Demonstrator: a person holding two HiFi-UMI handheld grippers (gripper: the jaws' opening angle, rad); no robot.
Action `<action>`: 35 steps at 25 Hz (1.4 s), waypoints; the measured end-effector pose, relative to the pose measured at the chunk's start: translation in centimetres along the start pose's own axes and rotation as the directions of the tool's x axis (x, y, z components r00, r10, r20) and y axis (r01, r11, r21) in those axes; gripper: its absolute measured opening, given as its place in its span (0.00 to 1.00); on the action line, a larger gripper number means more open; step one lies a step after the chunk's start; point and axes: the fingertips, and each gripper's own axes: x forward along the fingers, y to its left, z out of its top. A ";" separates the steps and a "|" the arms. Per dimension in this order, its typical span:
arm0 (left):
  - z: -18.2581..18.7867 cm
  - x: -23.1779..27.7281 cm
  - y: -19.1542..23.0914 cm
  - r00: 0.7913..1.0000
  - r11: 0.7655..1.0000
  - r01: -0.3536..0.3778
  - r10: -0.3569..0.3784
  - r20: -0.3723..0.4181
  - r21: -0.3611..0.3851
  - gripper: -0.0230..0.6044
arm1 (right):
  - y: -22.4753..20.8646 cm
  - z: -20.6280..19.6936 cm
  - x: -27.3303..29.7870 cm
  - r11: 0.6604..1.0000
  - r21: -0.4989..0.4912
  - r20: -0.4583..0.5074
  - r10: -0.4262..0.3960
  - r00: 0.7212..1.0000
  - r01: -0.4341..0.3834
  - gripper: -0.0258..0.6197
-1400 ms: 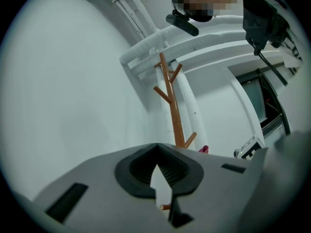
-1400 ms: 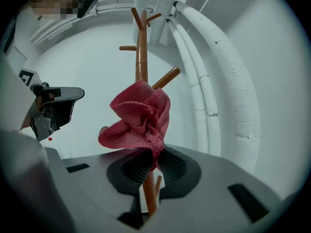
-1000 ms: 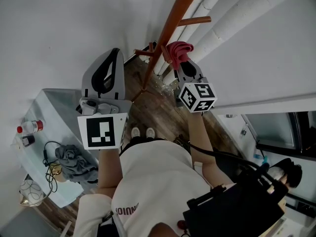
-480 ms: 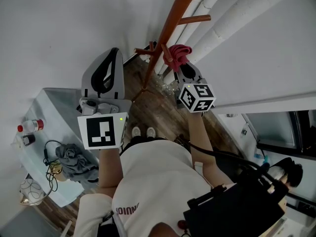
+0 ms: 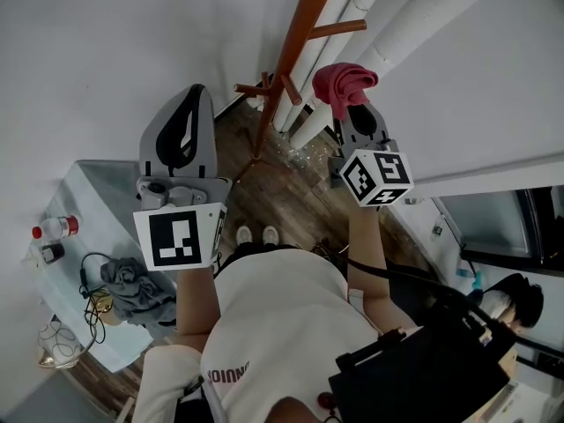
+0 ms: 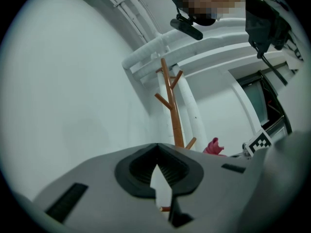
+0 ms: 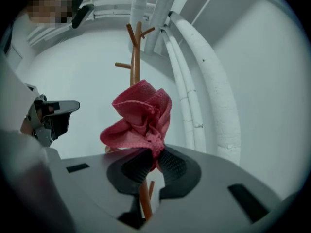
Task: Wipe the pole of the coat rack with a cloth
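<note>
The coat rack's orange-brown pole (image 5: 298, 55) slants up through the head view, with short pegs branching off it. My right gripper (image 5: 350, 106) is shut on a bunched pink cloth (image 5: 344, 81), held just right of the pole with a small gap showing. In the right gripper view the cloth (image 7: 141, 114) sticks up from the gripper (image 7: 153, 158) and covers part of the pole (image 7: 136, 57). My left gripper (image 5: 196, 95) hangs left of the pole, shut on nothing. The left gripper view shows its tip (image 6: 156, 149), the pole (image 6: 172, 111) and the cloth (image 6: 214, 147) beyond.
Thick white pipes (image 5: 414, 16) run along the wall right behind the rack. A pale table (image 5: 92, 192) at lower left carries small bottles, cables and a grey rag (image 5: 132, 289). A black bag (image 5: 414, 368) hangs at lower right. Wooden floor (image 5: 282, 192) lies below.
My right gripper has moved up and to the right with the cloth, drawing it off the pole. The left gripper has barely shifted.
</note>
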 end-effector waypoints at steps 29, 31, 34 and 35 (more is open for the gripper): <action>2.7 -0.3 0.1 0.997 0.997 0.022 -0.027 0.076 0.069 0.06 | 3.3 11.5 -3.9 0.993 -0.114 0.280 0.065 0.958 -0.034 0.11; 2.7 -0.3 0.1 0.997 0.997 0.022 -0.027 0.077 0.069 0.06 | 3.4 11.5 -3.9 0.993 -0.114 0.283 0.067 0.957 -0.035 0.11; 2.8 -0.4 0.2 0.997 0.997 0.021 -0.026 0.077 0.070 0.06 | 3.5 11.6 -3.9 0.993 -0.110 0.288 0.072 0.955 -0.041 0.11; 2.8 -0.4 0.2 0.997 0.997 0.020 -0.026 0.076 0.070 0.06 | 3.6 11.6 -3.9 0.993 -0.110 0.289 0.073 0.954 -0.043 0.11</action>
